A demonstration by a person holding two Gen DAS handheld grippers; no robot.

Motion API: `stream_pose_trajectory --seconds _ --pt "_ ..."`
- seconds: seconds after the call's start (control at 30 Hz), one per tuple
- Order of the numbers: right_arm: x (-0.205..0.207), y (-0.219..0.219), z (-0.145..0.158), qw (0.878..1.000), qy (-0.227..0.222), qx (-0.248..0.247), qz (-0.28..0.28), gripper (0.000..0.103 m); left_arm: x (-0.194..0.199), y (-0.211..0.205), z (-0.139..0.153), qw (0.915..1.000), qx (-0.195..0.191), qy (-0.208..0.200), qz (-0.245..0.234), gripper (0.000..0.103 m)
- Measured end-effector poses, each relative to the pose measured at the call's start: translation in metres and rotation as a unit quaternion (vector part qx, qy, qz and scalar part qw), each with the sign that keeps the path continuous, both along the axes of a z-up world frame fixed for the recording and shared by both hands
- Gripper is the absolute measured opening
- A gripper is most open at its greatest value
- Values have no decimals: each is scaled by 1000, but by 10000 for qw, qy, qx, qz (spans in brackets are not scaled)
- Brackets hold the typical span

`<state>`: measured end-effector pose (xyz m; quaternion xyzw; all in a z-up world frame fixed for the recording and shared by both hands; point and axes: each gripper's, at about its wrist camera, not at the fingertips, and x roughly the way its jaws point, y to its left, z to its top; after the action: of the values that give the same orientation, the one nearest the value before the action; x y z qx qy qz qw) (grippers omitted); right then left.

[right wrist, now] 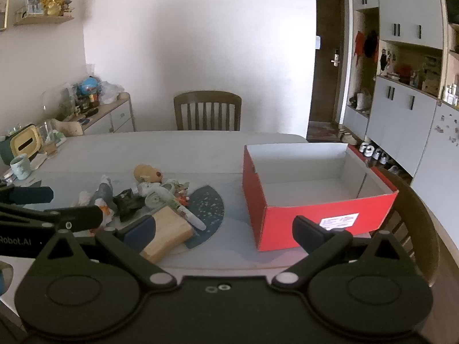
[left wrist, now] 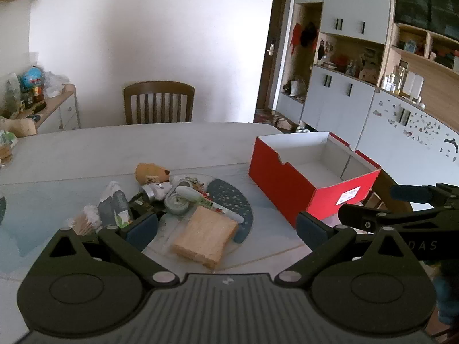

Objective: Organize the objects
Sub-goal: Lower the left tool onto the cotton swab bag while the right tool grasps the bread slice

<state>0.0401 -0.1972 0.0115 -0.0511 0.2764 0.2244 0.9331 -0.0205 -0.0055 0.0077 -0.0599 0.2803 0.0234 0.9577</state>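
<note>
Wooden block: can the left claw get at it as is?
Probably yes. The wooden block lies at the pile's near edge, nothing on top, and the left claw is open, empty, pointing at it.

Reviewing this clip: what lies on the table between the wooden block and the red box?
Only the dark speckled mat and bare table separate the wooden block from the red box; nothing else sits there. The right wrist view shows it best.
</note>
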Motion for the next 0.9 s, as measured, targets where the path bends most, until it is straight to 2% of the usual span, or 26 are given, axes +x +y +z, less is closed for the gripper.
stream_pose_trajectory --seconds 0.17,0.37,0.53,0.77,0.9 --pt "8 16 -4 9998 117 -30 141 102 6 18 -3 9991 115 13 397 103" --pt "30 43 -13 9991 400 -106 122 102 26 68 -16 9953 111 198 946 103" --pt "48 70 -29 9970 724 -274 36 102 44 108 -34 9944 462 249 918 103" --pt "70 103 -50 9930 1088 -462 -72 101 65 155 -72 9914 1060 455 615 103" --pt "80 120 -63 9894 1354 -501 -144 101 77 177 -92 9904 1073 692 524 103"
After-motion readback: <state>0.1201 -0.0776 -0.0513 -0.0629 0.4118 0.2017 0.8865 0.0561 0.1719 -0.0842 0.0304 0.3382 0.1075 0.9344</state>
